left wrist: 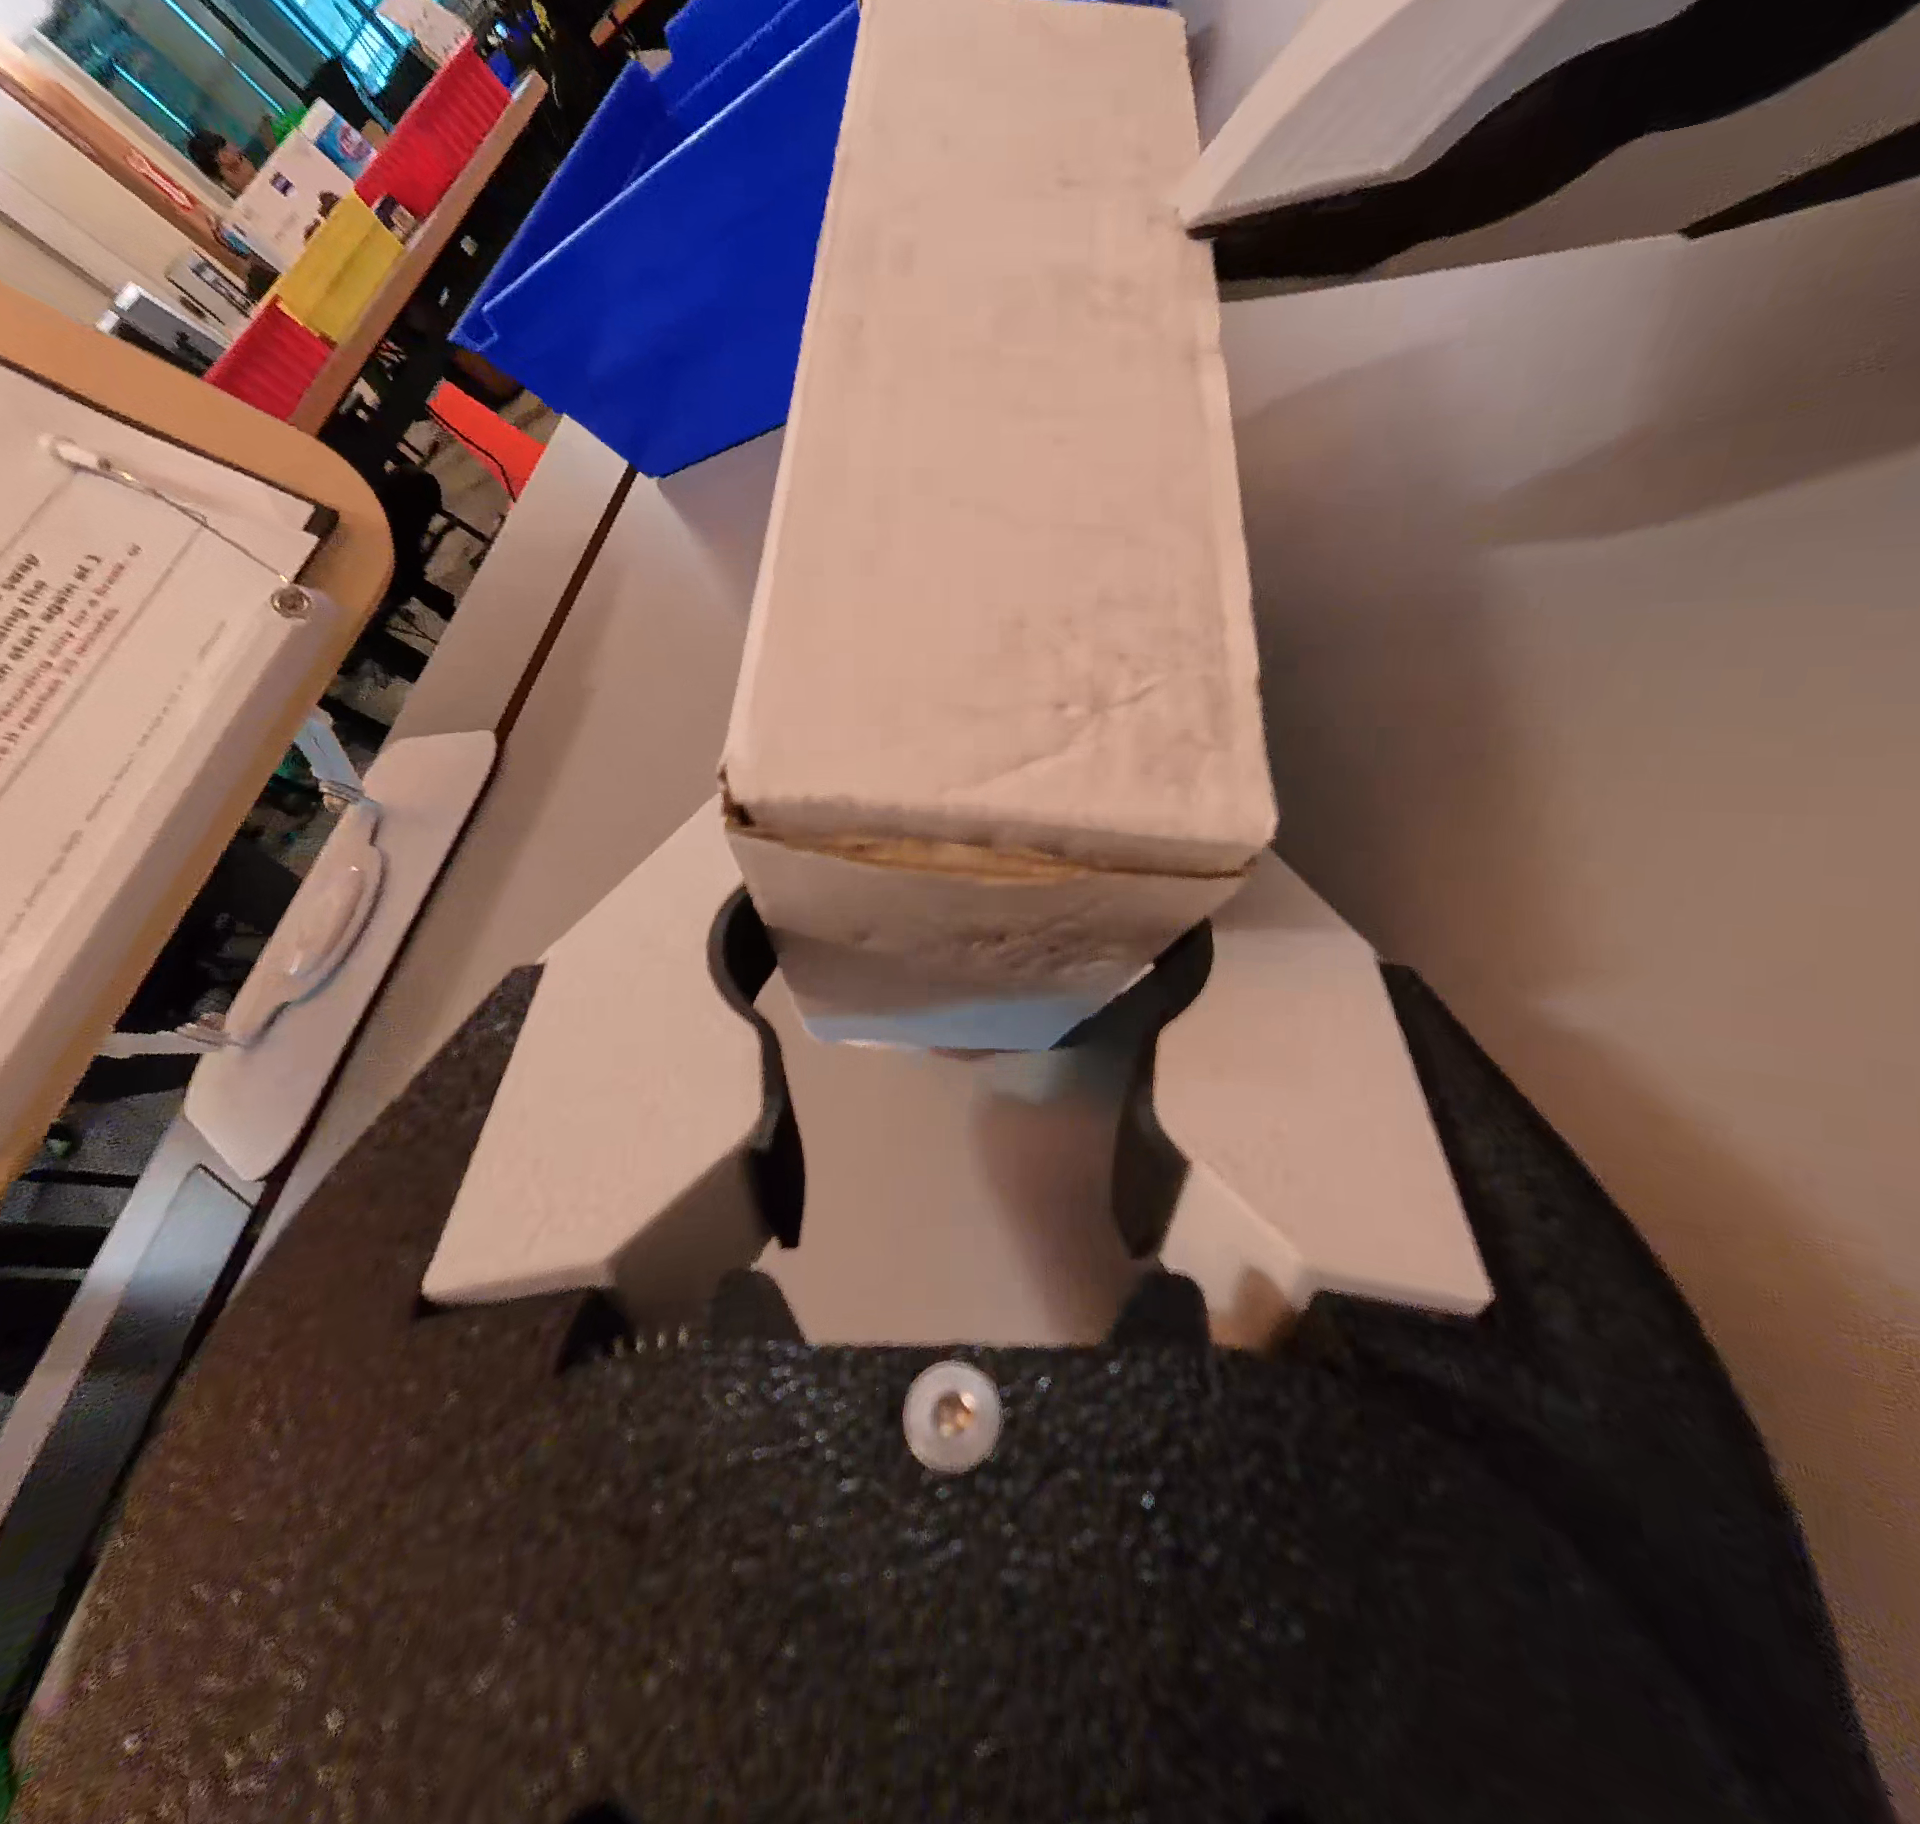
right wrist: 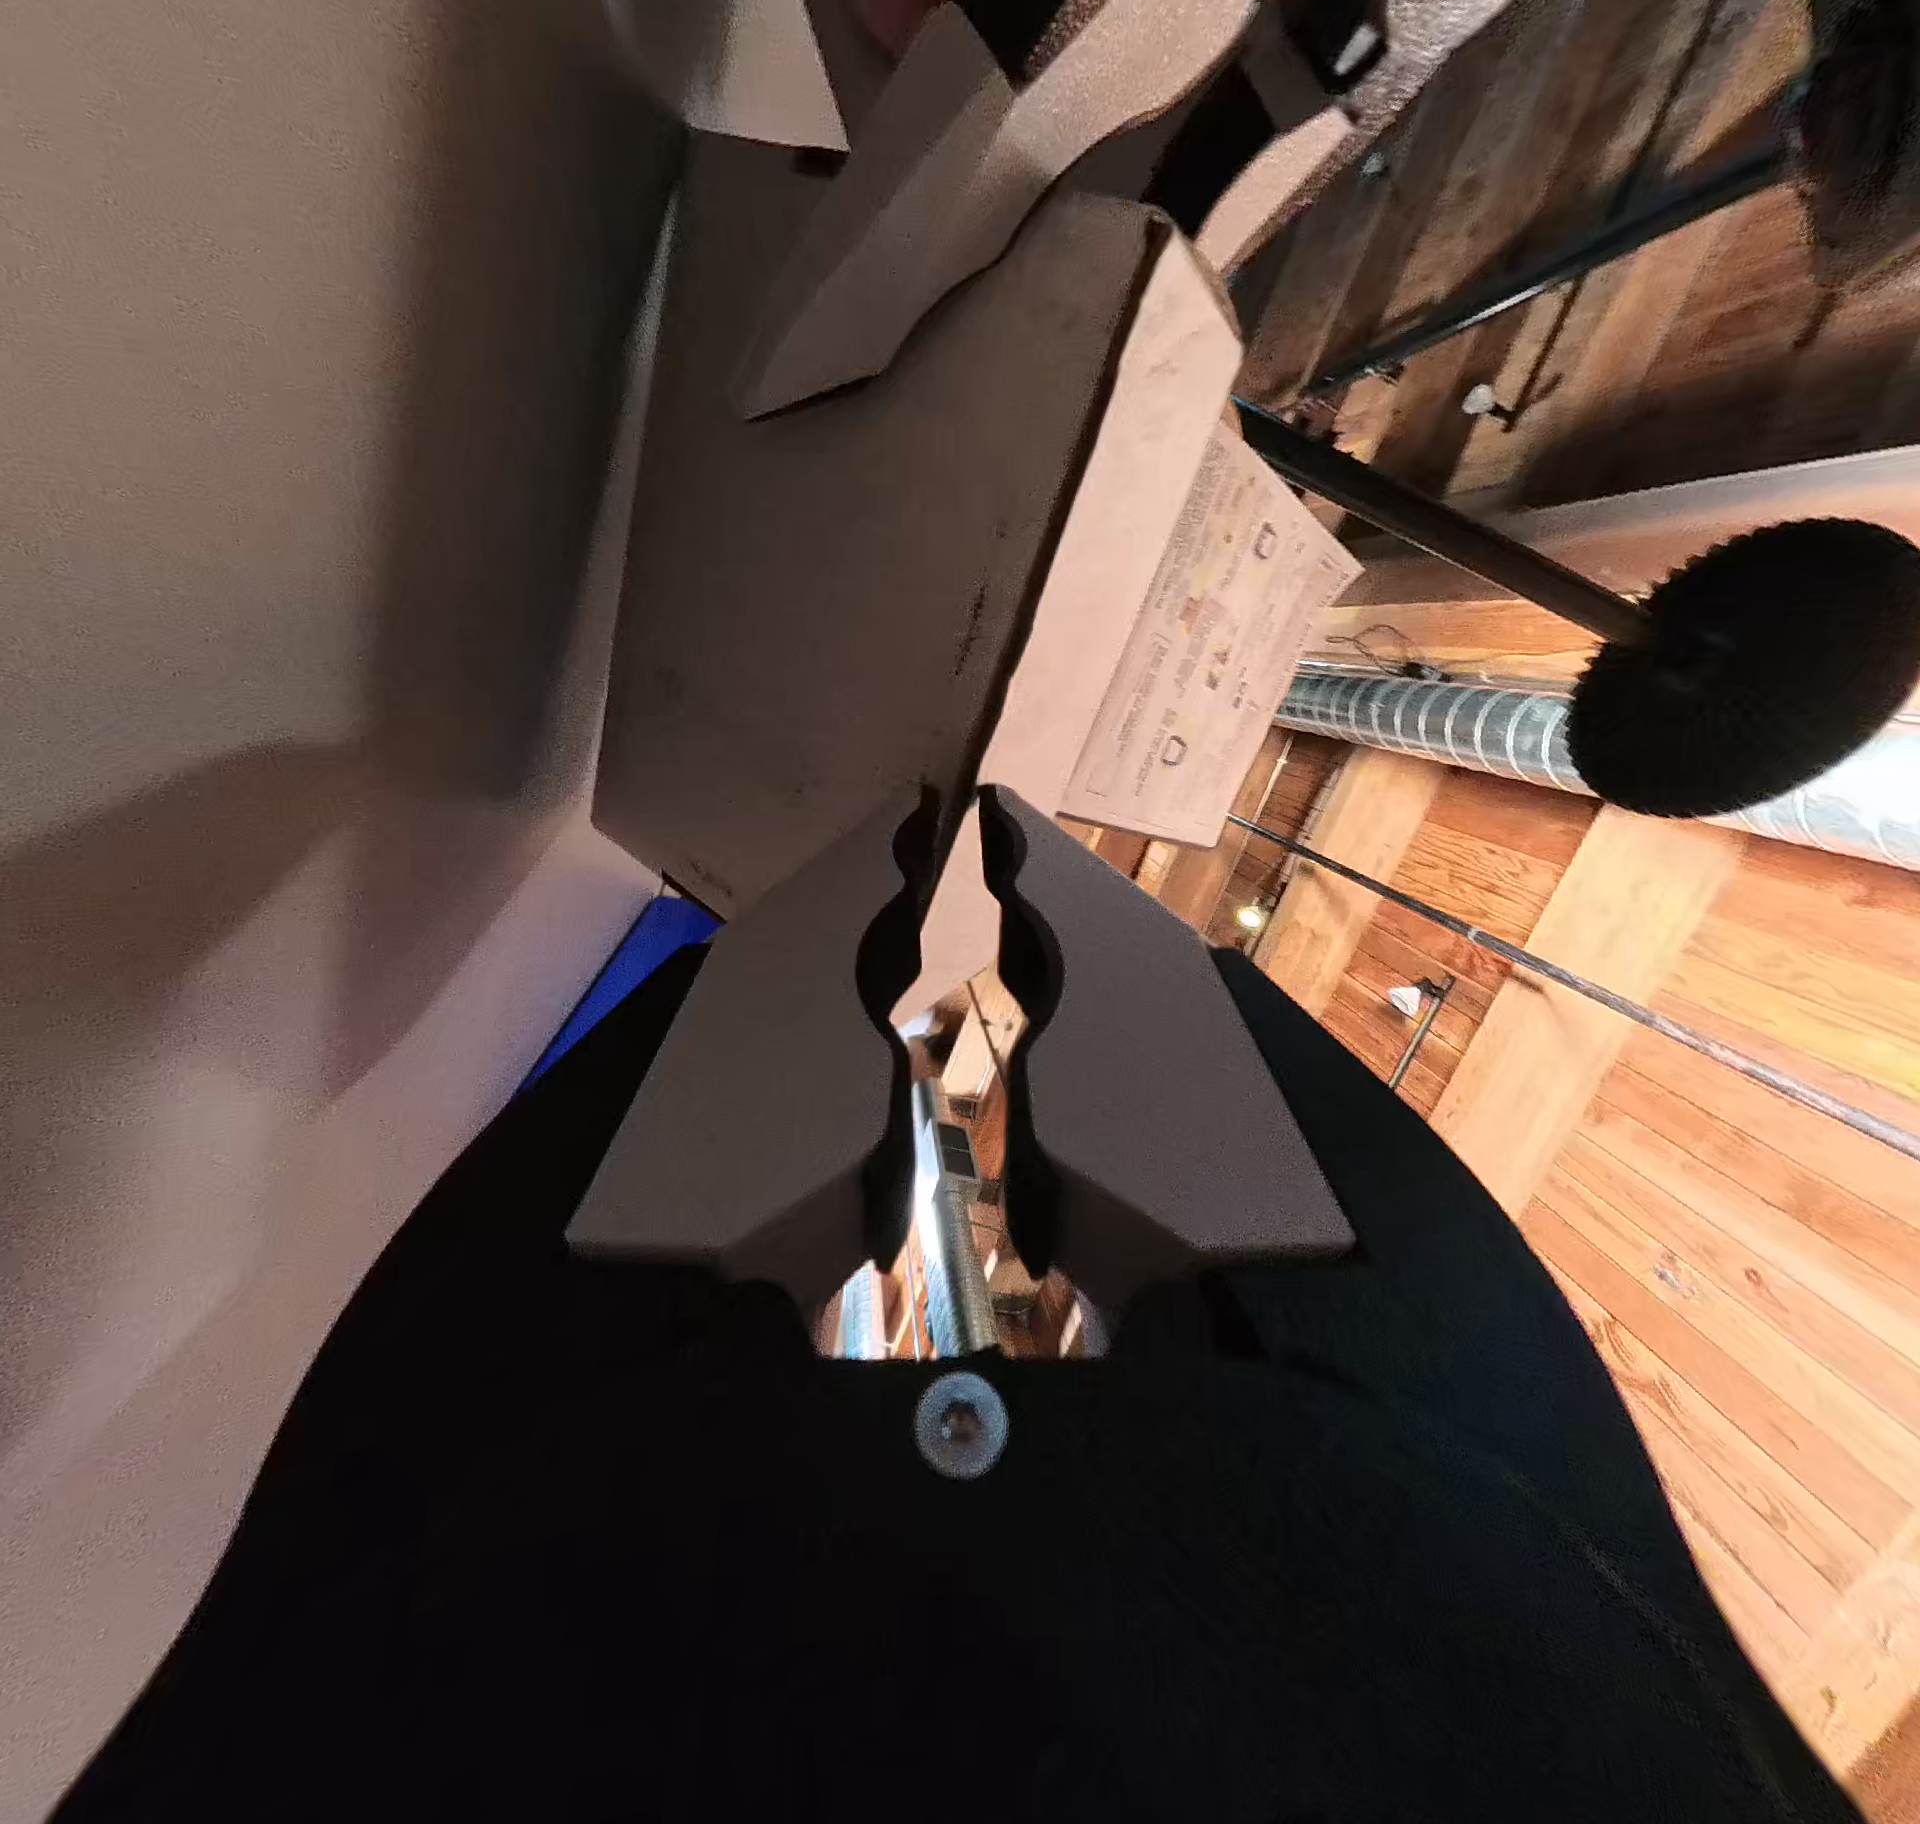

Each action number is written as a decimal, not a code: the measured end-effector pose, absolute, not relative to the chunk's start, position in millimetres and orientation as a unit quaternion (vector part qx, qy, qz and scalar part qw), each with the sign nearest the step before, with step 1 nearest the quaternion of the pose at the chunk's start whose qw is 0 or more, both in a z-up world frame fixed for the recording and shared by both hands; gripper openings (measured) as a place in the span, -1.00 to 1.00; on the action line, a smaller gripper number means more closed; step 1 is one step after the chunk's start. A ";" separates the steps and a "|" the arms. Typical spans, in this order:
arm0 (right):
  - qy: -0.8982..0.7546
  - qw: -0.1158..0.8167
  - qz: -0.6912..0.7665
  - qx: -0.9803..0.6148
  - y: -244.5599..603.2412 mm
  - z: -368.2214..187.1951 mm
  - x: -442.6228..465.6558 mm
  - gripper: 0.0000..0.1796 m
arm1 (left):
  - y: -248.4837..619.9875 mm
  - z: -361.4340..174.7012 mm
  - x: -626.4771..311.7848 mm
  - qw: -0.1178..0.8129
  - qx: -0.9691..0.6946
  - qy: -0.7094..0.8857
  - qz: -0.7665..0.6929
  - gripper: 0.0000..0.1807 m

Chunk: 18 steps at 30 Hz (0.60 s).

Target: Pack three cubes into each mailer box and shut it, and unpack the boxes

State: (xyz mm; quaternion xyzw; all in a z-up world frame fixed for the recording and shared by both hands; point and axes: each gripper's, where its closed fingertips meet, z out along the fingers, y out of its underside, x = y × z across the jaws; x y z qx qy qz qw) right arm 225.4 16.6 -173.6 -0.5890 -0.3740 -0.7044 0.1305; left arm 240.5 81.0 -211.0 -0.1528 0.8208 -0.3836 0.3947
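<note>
A white mailer box [left wrist: 1008, 444] is held off the white table [left wrist: 1610, 943], long side pointing away. My left gripper [left wrist: 966, 953] is shut on its near end, one finger on each side. My right gripper [right wrist: 956, 813] is nearly shut on a thin cardboard edge at the other end of the box [right wrist: 821, 611], beside the face that bears a printed label [right wrist: 1205, 652]. One of its fingers [left wrist: 1455, 81] shows at the top right of the left wrist view. The left gripper [right wrist: 935, 247] shows at the top of the right wrist view. No cubes are in view.
Blue bins [left wrist: 675, 268] stand behind the box. A wooden table with a printed sheet [left wrist: 125, 683] is at the left, and red and yellow dividers [left wrist: 343, 268] are farther back. The right wrist view tilts up at a wooden ceiling, a duct and a black fuzzy microphone [right wrist: 1745, 668].
</note>
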 end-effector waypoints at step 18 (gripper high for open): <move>-0.333 0.204 -0.716 -0.579 17.7 -163.2 238.8 -0.90 | 80.3 -211.6 248.1 0.374 -0.171 0.833 -0.371 -0.22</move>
